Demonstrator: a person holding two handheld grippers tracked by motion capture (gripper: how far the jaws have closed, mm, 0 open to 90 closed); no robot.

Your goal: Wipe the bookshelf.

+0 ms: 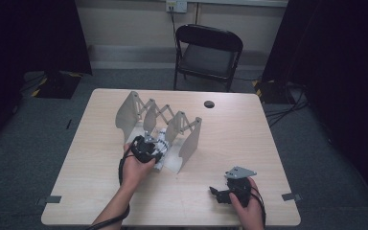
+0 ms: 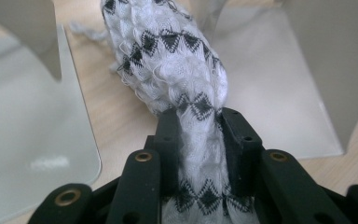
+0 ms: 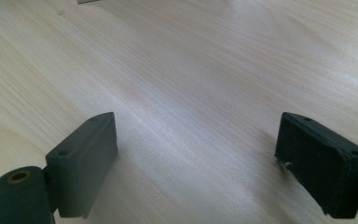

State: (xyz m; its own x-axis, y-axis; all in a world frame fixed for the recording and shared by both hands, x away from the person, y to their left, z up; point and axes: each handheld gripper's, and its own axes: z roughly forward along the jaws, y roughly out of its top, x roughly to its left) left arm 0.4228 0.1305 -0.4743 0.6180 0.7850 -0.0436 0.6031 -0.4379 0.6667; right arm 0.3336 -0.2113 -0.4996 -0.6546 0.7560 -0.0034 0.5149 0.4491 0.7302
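A rolled white cloth (image 2: 168,56) with a black diamond pattern lies between two panels of a grey accordion-style rack (image 1: 127,112) on the wooden table (image 1: 249,139). My left gripper (image 2: 199,126) is shut on the near end of this roll, its pads pressing in from both sides. From above, the left gripper (image 1: 146,148) sits at the rack's front, over the cloth (image 1: 163,139). My right gripper (image 1: 218,191) rests low near the table's front right, lying on its side. Its jaws (image 3: 198,154) stand wide open over bare wood with nothing between them.
The rack's grey panels (image 2: 23,121) stand close on either side of the roll. A small black round grommet (image 1: 209,104) sits near the table's far edge. A black folding chair (image 1: 208,52) stands behind the table.
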